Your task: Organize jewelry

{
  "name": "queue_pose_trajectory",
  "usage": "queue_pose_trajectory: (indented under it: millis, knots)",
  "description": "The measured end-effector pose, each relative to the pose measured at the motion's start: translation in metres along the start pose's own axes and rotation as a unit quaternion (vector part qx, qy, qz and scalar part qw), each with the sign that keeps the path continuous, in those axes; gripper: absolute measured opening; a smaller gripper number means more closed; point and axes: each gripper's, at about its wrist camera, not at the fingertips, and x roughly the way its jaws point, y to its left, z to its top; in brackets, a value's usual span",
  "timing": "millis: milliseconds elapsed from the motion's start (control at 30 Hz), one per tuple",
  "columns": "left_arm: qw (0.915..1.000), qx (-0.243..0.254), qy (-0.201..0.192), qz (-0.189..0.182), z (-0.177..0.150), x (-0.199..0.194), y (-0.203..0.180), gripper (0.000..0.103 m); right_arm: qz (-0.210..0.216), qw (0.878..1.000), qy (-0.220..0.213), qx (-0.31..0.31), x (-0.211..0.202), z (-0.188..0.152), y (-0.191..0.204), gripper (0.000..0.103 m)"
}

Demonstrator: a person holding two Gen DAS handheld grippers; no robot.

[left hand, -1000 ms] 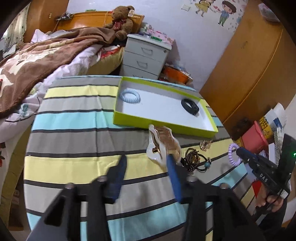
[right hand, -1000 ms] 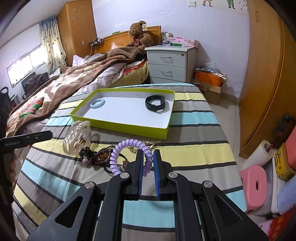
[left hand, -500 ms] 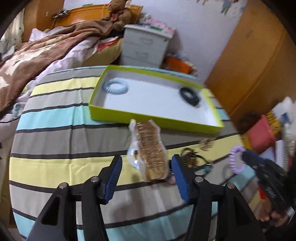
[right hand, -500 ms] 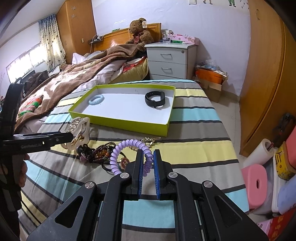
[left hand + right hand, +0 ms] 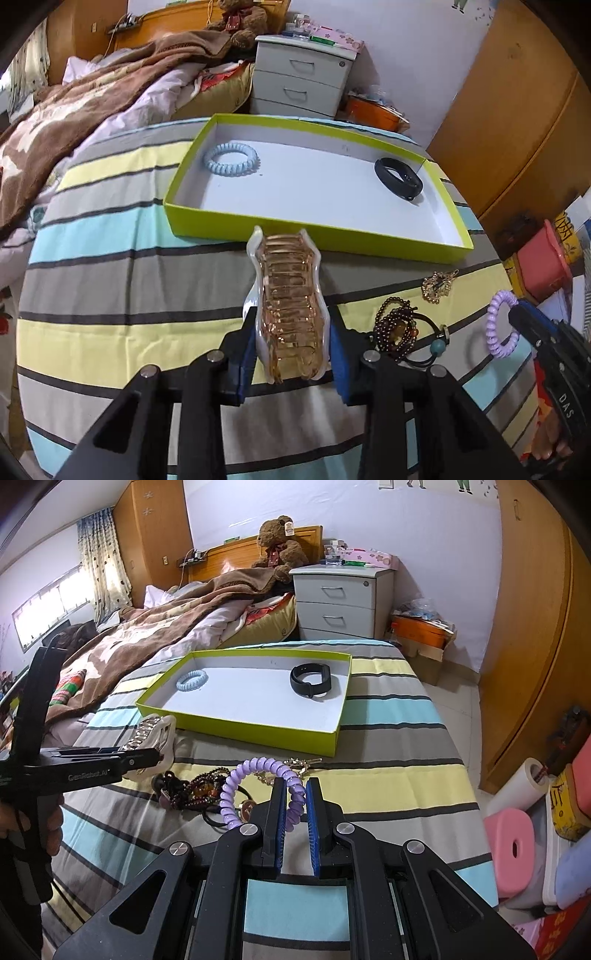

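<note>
An amber and white hair claw lies on the striped cloth, just in front of the green tray. My left gripper straddles its near end; the jaws are closing and both blue pads touch its sides. My right gripper is shut on a purple spiral hair tie and holds it above the cloth. Inside the tray lie a blue spiral hair tie and a black wristband. Dark bead bracelets and a gold brooch lie between the two grippers.
A bed with a brown blanket borders the cloth on the left. A grey nightstand stands behind the tray and a wooden wardrobe on the right. A pink stool and boxes sit on the floor at the right.
My left gripper has moved forward and down onto the hair claw, and its jaws have widened, then narrowed around the claw. The right gripper has stayed still with the purple tie.
</note>
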Motion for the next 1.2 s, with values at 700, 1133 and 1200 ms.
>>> queue_pose_trajectory:
  millis: [700,1133,1200]
  knots:
    - [0.9983,-0.017,-0.055,-0.01,0.029,-0.044,0.031,0.036,0.001,0.999,-0.021,-0.025,0.012,0.054,0.016,0.011]
    - [0.9973,-0.029,-0.058,-0.035,0.08,-0.021,0.038,0.036,0.003,1.0,-0.001,-0.025,0.064,0.101,0.018,0.011]
    - [0.9972,-0.03,-0.054,-0.041,0.086,-0.015,0.037,0.036,0.002,1.0,0.003,-0.023,0.069,0.105,0.017,0.011]
